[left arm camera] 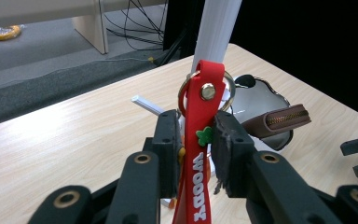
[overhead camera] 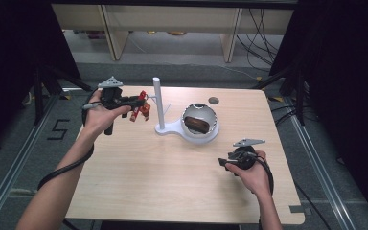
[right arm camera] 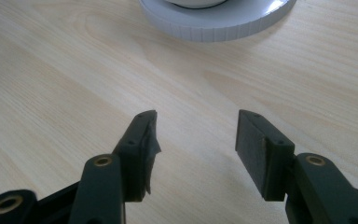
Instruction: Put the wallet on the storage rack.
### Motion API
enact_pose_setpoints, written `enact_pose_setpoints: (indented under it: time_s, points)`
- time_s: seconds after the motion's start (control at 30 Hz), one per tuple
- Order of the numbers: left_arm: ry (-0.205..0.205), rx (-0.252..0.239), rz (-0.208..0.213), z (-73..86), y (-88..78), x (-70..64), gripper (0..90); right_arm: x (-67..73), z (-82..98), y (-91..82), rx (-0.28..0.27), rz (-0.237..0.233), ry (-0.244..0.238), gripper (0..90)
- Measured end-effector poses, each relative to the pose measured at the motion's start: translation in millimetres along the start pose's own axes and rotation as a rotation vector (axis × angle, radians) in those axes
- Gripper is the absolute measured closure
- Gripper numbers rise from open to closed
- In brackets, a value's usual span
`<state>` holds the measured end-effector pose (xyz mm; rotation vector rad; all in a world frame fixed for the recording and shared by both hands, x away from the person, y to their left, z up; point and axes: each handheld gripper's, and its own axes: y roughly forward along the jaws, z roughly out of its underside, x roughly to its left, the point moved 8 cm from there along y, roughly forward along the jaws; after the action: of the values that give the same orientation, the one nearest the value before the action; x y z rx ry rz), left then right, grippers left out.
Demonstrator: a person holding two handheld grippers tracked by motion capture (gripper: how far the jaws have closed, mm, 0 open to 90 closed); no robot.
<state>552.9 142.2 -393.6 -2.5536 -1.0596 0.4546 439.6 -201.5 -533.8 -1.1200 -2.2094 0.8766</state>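
The right gripper [overhead camera: 222, 163] sits low over the table [overhead camera: 172, 182], jaws apart, holding nothing. Farther off, the left gripper [left arm camera: 193, 140] has a red key strap [left arm camera: 200, 140] between loosened jaws, hanging by the white stand [overhead camera: 157, 103].

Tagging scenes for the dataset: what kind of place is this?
Likely a lab recording bay, not a home: a bare wooden table between black curtains, loose cables on a grey floor, and floor rails marked with a taped 5.
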Motion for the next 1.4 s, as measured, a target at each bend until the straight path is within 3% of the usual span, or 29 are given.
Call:
enact_pose_setpoints:
  time_s: [0.57,0.77,0.83,0.87,0.9,0.93,0.97,1.03,1.1,1.2,1.27,1.3,1.4]
  points:
    - [0.01,0.012,-0.006,-3.3,1.5,2.2,66.2,-2.2,-0.4,0.9,-0.023,0.008,-0.012,48.9]
    - [0.07,-0.003,-0.031,-3.4,-0.2,5.6,55.3,0.6,0.6,1.9,-0.015,0.002,0.011,48.7]
    - [0.088,-0.002,-0.033,-2.1,-1.1,5.2,52.5,3.4,2.3,1.8,0.003,-0.011,0.038,48.7]
    - [0.09,-0.005,-0.034,-1.9,-1.2,5.0,51.7,1.9,3.5,0.1,0.025,0.009,0.028,48.6]
    - [0.093,-0.002,-0.035,-1.1,-1.8,4.6,51.2,-0.9,3.0,0.6,0.017,0.014,0.0,48.6]
    - [0.094,-0.003,-0.037,-0.9,-2.1,4.6,50.4,-0.7,-1.8,6.5,-0.061,0.001,-0.006,48.6]
    - [0.1,-0.003,-0.038,-0.7,-2.7,4.9,49.8,-1.3,-1.9,6.8,-0.066,0.005,-0.015,48.5]
    - [0.105,-0.007,-0.044,-0.6,-3.6,4.7,48.8,0.5,-0.3,4.4,-0.034,-0.044,-0.021,48.5]
    - [0.114,-0.008,-0.049,-0.5,-4.9,4.6,47.2,2.6,1.4,2.3,-0.01,-0.042,0.018,48.5]
    - [0.131,-0.011,-0.057,0.6,-8.0,3.1,44.1,2.4,0.8,2.1,-0.016,-0.05,0.017,48.5]
    - [0.14,-0.009,-0.069,2.2,-10.8,2.1,42.4,1.3,0.7,1.4,-0.017,-0.034,0.01,48.4]
    - [0.145,-0.014,-0.065,3.0,-11.7,1.3,41.6,-0.9,1.8,-0.6,0.003,0.011,0.006,48.4]
    - [0.149,-0.022,-0.071,5.6,-16.0,-0.6,39.3,-0.9,1.9,-0.6,0.003,0.01,0.007,48.3]
